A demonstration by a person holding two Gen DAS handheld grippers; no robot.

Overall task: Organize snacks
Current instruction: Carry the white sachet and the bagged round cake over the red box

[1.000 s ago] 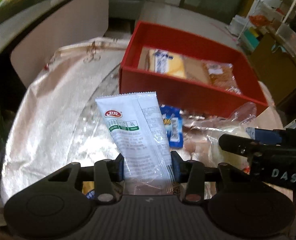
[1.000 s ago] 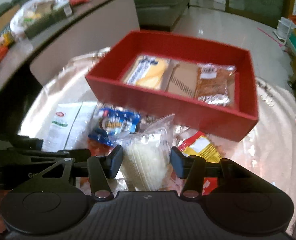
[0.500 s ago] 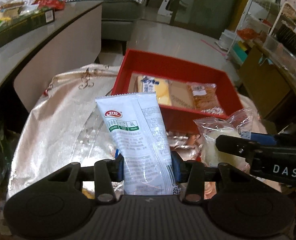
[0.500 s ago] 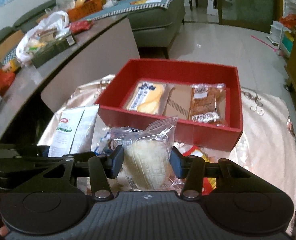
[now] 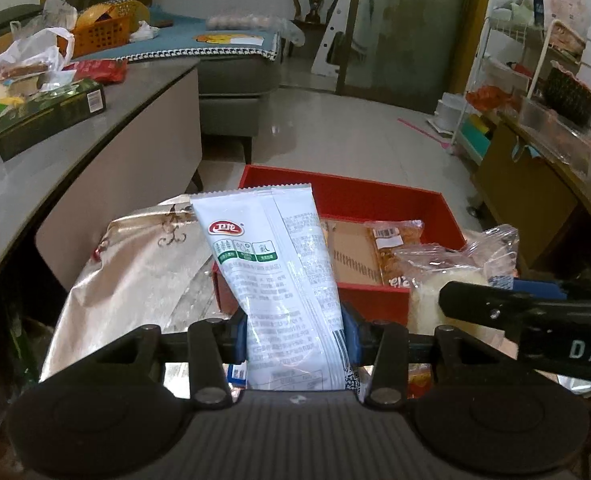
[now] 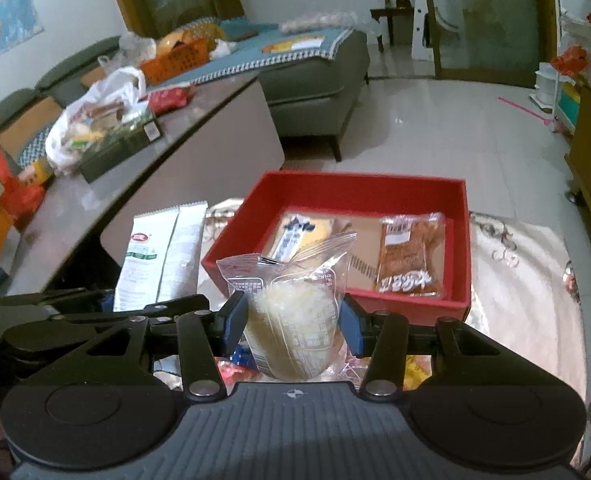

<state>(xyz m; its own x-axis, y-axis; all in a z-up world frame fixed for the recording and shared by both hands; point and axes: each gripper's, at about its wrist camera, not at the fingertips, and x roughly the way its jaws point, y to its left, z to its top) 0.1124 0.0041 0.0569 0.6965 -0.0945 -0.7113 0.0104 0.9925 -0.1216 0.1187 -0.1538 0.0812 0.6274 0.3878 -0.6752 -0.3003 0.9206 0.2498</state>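
My left gripper is shut on a long white snack packet with a red logo, held upright above the table. My right gripper is shut on a clear bag with a pale yellow cake, also lifted. The red box lies ahead on the cloth-covered table and holds a yellow-and-blue packet, a brown card and an orange-brown packet. The white packet shows at left in the right wrist view, and the cake bag at right in the left wrist view.
Loose snack packets lie on the shiny cloth below the grippers. A grey counter with bags and a green box stands at left. A sofa is behind, shelves at right.
Both grippers have risen and drawn back from the table, each with its packet. The red box now looks smaller and farther below.
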